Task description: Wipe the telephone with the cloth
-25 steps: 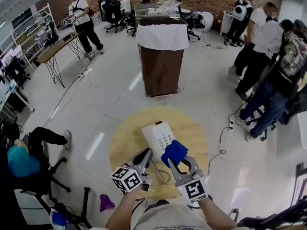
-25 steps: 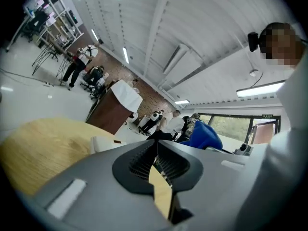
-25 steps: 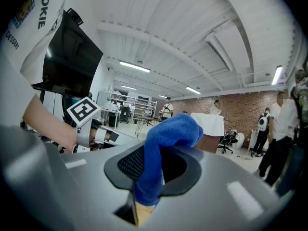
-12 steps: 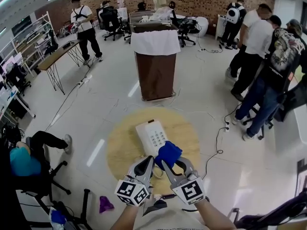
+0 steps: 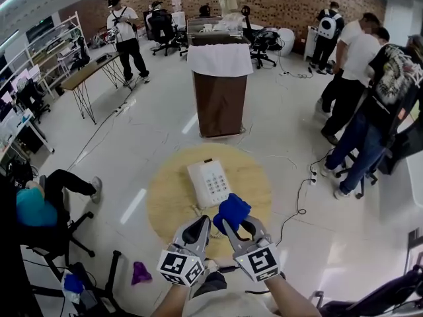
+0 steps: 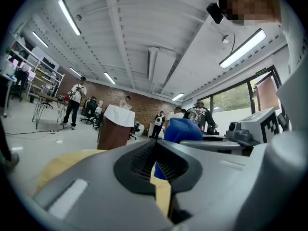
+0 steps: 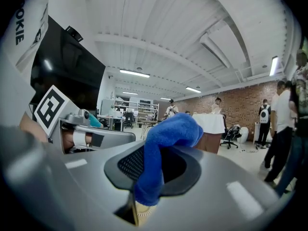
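A white push-button telephone (image 5: 208, 182) lies on the round wooden table (image 5: 165, 203), its coiled cord trailing toward the near edge. My right gripper (image 5: 228, 222) is shut on a bunched blue cloth (image 5: 231, 211) (image 7: 166, 143), held just short of the telephone's near right corner. The cloth hangs out of the closed jaws in the right gripper view. My left gripper (image 5: 203, 224) (image 6: 155, 162) is beside it on the left, shut with nothing in it. The blue cloth (image 6: 183, 129) shows past its jaws.
A brown lectern with a white cloth (image 5: 221, 78) stands beyond the table. Several people (image 5: 360, 78) stand at the right, another (image 5: 125, 35) at the far left by a desk (image 5: 86, 74). A seated person (image 5: 39, 207) is at the left. Cables (image 5: 304, 190) lie on the floor.
Both grippers have drawn back toward me, away from the telephone, with the cloth still held in the right one. The left gripper's jaws have closed fully.
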